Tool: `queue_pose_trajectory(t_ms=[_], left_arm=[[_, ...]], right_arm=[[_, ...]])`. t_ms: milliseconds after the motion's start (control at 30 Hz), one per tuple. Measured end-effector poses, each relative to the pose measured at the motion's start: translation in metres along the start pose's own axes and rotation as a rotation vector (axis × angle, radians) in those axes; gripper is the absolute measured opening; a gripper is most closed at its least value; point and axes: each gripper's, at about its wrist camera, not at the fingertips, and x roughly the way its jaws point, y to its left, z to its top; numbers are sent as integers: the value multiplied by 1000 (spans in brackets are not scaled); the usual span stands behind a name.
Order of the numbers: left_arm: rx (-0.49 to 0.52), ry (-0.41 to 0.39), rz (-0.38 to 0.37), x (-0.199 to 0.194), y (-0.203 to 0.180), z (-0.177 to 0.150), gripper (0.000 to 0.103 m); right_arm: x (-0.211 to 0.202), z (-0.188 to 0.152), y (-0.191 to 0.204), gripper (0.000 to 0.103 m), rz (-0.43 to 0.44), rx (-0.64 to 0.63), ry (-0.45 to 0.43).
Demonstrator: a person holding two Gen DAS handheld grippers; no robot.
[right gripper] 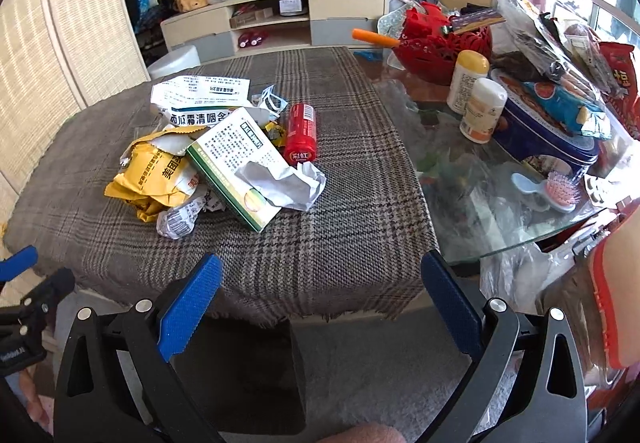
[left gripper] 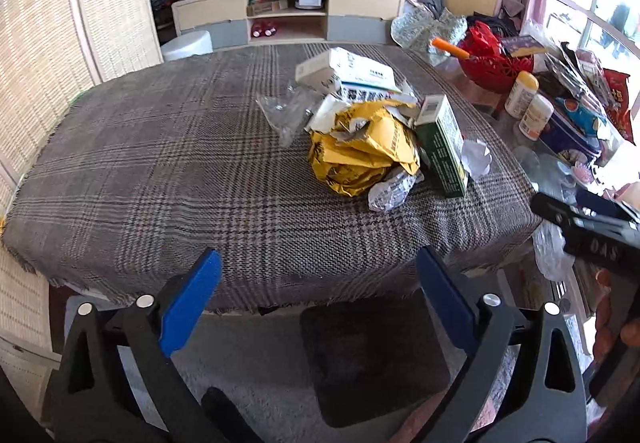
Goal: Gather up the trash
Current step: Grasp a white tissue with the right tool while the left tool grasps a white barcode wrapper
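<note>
You're holding both sets of fingers released: left gripper (left gripper: 318,271), right gripper (right gripper: 321,277). The trash pile (left gripper: 362,147) is sitting on the worktop (left gripper: 160,163) at 12 o'clock, well apart.

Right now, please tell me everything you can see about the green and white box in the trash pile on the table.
The green and white box is a flat carton, apparently thin cardboard, with a white printed face, green edges and a yellowish patch near its lower end. It lies tilted on the pile, its upper part resting on the yellow packaging and its lower corner on the plaid cloth. A crumpled white paper lies over its right side. The red can lies just beyond it. Neither gripper touches it.
</note>
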Motion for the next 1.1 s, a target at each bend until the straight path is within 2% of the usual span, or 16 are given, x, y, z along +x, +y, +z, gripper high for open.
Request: queue_pose_trajectory(t_ms=[133, 200, 300, 400, 567, 733, 800, 867, 933, 1000, 1100], left_arm=[[37, 46, -23, 20, -6, 5, 81], [42, 70, -38, 30, -8, 9, 75], [69, 82, -33, 41, -15, 17, 73], [64, 92, -65, 49, -19, 24, 72], [65, 121, -104, 67, -29, 28, 72], [75, 140, -115, 84, -39, 35, 72], [79, 144, -125, 91, -43, 39, 64], [81, 156, -133, 99, -46, 41, 58], [87, 161, -137, 106, -49, 42, 56], [87, 165, -145, 111, -50, 43, 55], [88, 171, -147, 118, -53, 44, 46]], right_arm=[[26, 13, 6, 96, 34, -34, 27], [37, 21, 9, 88, 45, -49, 42], [49, 32, 6, 84, 49, -53, 47], [57, 42, 1, 80, 70, -52, 41], [79, 48, 4, 74, 108, -74, 83], [92, 53, 4, 61, 136, -88, 104], [95, 56, 2, 48, 147, -87, 110], [98, 58, 1, 42, 150, -94, 113], [101, 58, 2, 35, 142, -105, 115], [104, 58, 2, 23, 113, -121, 113], [106, 58, -1, 15, 100, -115, 108]])
